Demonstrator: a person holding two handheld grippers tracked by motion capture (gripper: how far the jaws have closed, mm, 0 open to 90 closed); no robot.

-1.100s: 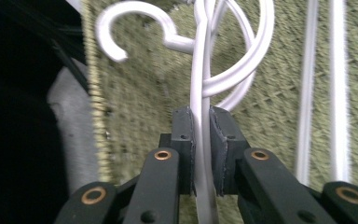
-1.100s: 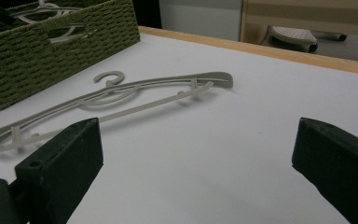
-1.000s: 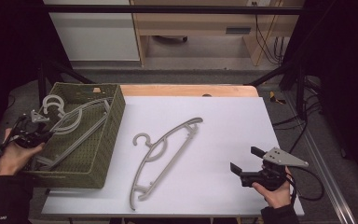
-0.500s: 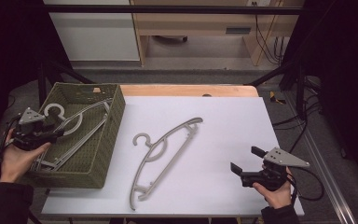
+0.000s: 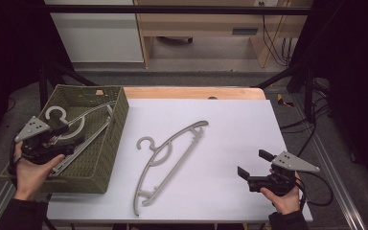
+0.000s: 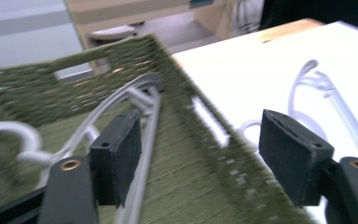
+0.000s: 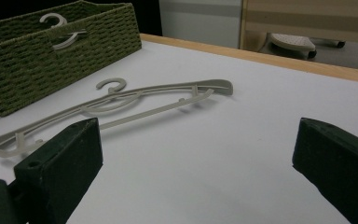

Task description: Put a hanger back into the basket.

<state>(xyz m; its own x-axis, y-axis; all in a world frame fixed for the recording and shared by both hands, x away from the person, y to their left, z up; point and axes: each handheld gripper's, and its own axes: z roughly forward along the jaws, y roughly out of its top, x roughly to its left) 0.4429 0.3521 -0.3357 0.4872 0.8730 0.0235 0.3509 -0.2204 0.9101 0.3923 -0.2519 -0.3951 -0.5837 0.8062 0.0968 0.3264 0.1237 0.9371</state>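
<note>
**A:** What is the biggest thing in the scene?

**B:** The white-topped table with a wooden far edge (image 5: 230,93). On its left side sits the olive-green woven rectangular basket (image 5: 117,120), and the pale grey plastic clothes hanger in the basket (image 5: 93,115) lies slanted, its hook at the far left and its shoulder resting against the basket's far right wall.

**A:** And on the open table?

**B:** A second pale grey plastic clothes hanger (image 5: 167,160) lies flat near the middle, running from the near left to the far right, with its hook toward the basket.

**A:** Where is the left gripper relative to the hanger in the basket?

**B:** The black left gripper (image 5: 60,132) is over the near left part of the basket, held in a hand at the basket's left wall. Its jaws have just been opening and now stand well apart. In the left gripper view the hanger's bar passes just beside the left jaw pad, and the right pad hangs above the basket's rim; neither pad presses on anything, so it has hold of nothing.

**A:** And the other one?

**B:** The black right gripper (image 5: 254,165) is at the near right of the table, well apart from the hanger on the table, which lies to its left. Its jaws are spread wide with bare tabletop between them.
</note>
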